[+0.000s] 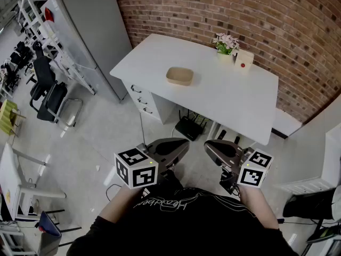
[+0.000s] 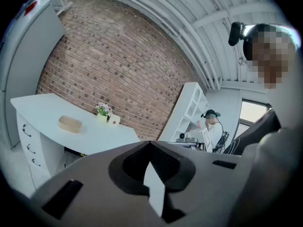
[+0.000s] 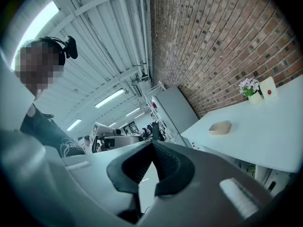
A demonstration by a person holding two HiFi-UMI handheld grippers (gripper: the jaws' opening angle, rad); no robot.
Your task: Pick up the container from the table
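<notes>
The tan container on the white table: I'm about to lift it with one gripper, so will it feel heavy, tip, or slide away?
The container looks shallow and empty, so it is probably light. It sits low and wide, so tipping seems unlikely. The table looks smooth, so a nudge could well slide it.

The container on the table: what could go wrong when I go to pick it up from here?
Both the left tool and the right tool are shut; arriving shut, they may push the container along the white table. Overreaching could knock the flower pot behind it.
</notes>
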